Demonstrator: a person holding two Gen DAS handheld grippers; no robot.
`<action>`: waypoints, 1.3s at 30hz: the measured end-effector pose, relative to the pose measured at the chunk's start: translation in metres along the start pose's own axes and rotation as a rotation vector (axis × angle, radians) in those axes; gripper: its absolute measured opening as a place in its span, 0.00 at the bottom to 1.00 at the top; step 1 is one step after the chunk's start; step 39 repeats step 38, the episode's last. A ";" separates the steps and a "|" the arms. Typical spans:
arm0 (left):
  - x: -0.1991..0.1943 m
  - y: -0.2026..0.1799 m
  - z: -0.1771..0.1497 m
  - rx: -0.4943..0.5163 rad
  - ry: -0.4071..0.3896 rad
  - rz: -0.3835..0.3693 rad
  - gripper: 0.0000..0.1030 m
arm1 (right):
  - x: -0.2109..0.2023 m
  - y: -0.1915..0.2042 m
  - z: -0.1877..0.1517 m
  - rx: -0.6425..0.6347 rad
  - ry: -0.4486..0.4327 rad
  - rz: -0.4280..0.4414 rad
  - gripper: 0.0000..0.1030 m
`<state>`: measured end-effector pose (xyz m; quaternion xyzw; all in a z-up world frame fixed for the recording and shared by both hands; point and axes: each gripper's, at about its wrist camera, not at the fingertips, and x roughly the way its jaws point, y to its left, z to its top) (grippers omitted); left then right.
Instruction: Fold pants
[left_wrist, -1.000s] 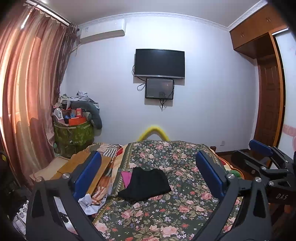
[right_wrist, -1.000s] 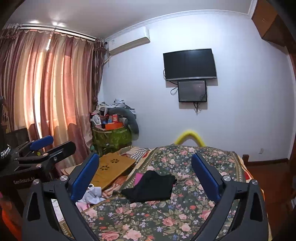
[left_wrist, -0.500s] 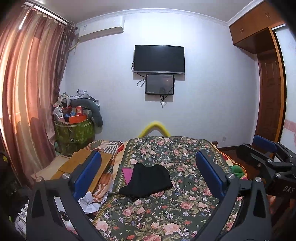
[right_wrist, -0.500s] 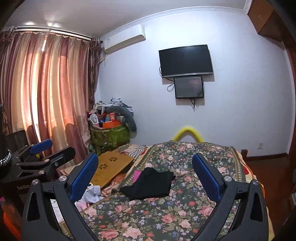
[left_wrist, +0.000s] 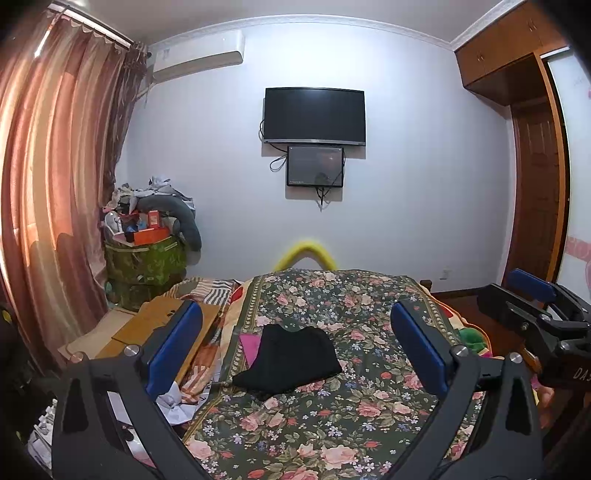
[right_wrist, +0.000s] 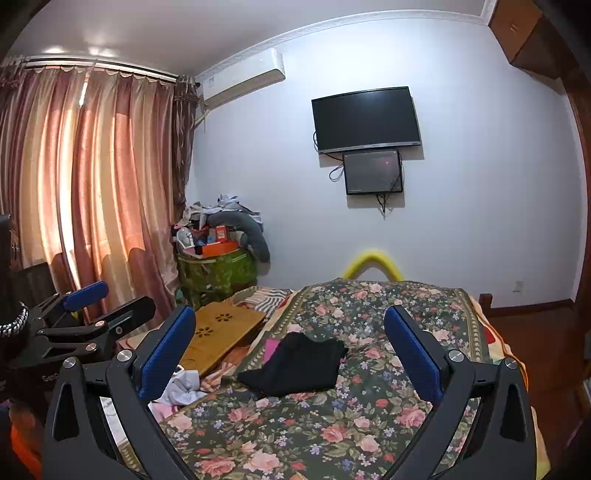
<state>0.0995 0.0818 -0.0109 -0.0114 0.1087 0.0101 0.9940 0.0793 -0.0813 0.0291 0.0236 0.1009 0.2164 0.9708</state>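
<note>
Black pants (left_wrist: 291, 360) lie in a loose, rumpled heap on the floral bedspread (left_wrist: 332, 417), partly over a pink cloth (left_wrist: 249, 343). They also show in the right wrist view (right_wrist: 299, 363). My left gripper (left_wrist: 295, 332) is open and empty, held above the bed's near end, well short of the pants. My right gripper (right_wrist: 290, 330) is open and empty too, level with the left. Each gripper shows at the edge of the other's view: the right (left_wrist: 535, 306), the left (right_wrist: 88, 314).
A wooden lap desk (right_wrist: 221, 332) and crumpled clothes (right_wrist: 181, 387) lie left of the bed. A green bag piled with clutter (left_wrist: 146, 258) stands by the curtain (left_wrist: 55, 184). A TV (left_wrist: 314, 114) hangs on the far wall. A wooden door (left_wrist: 535, 192) is at right.
Both views have tilted slightly upward and drawn back a little; the pants sit lower in frame. The pants have not moved and both grippers stay open.
</note>
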 end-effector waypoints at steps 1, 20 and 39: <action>0.001 0.000 0.000 -0.002 0.002 -0.003 1.00 | 0.000 0.000 0.000 -0.001 0.000 -0.002 0.99; 0.008 -0.004 0.004 0.003 0.020 -0.059 1.00 | -0.002 -0.001 0.000 0.008 0.002 -0.021 0.99; 0.011 0.006 -0.002 -0.002 0.034 -0.077 1.00 | 0.002 0.007 0.001 -0.001 0.019 -0.032 0.99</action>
